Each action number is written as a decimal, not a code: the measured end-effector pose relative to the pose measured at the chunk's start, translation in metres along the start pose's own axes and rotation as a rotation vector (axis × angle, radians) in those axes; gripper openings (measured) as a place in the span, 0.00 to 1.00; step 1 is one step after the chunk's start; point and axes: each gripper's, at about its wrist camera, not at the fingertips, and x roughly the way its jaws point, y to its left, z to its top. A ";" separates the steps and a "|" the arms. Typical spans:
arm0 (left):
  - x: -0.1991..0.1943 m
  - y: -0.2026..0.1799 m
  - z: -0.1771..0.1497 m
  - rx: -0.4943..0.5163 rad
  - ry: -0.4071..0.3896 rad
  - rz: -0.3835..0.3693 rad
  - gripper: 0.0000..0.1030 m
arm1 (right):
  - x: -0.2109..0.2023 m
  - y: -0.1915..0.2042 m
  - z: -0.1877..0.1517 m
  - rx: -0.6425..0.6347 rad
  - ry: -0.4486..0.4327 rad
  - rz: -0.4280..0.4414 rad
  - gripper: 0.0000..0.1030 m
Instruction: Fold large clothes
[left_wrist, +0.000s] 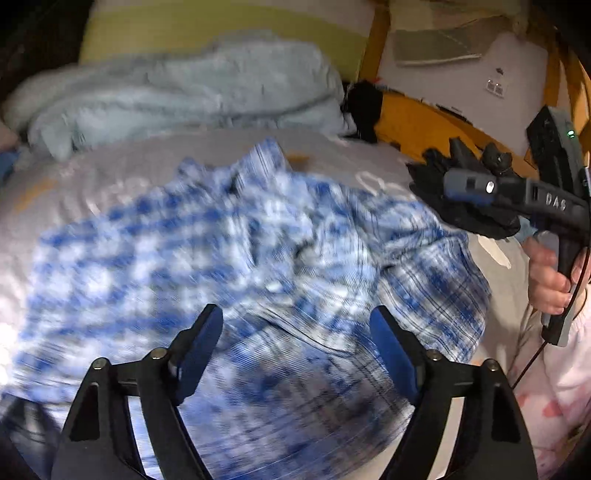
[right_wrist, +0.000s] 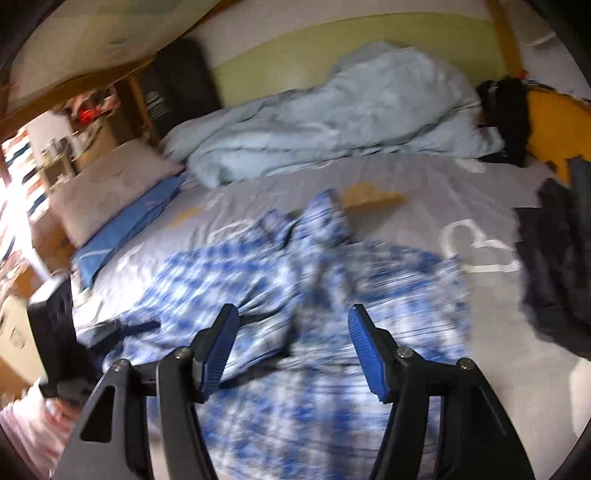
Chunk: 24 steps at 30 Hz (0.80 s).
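Shirt lying crumpled on the bed, both claws hovering with nothing in them

Shirt in blue and white plaid is lying rumpled on the grey bed sheet, with a pale blue duvet bunched behind the shirt. Above the shirt's near edge, the left claw is standing wide and gripping nothing. The right claw (blurred view) is standing apart over the shirt too, pads clear of cloth. Dark clothing is lying right of the shirt.
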 end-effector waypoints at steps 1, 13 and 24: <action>0.008 0.001 0.001 -0.020 0.021 -0.011 0.73 | 0.001 -0.003 0.001 0.003 0.003 -0.035 0.59; 0.035 0.024 0.035 -0.061 0.002 0.069 0.05 | 0.018 -0.054 0.006 0.180 0.105 -0.167 0.62; -0.011 0.112 0.095 -0.096 -0.057 0.449 0.04 | 0.035 -0.077 0.001 0.198 0.136 -0.324 0.63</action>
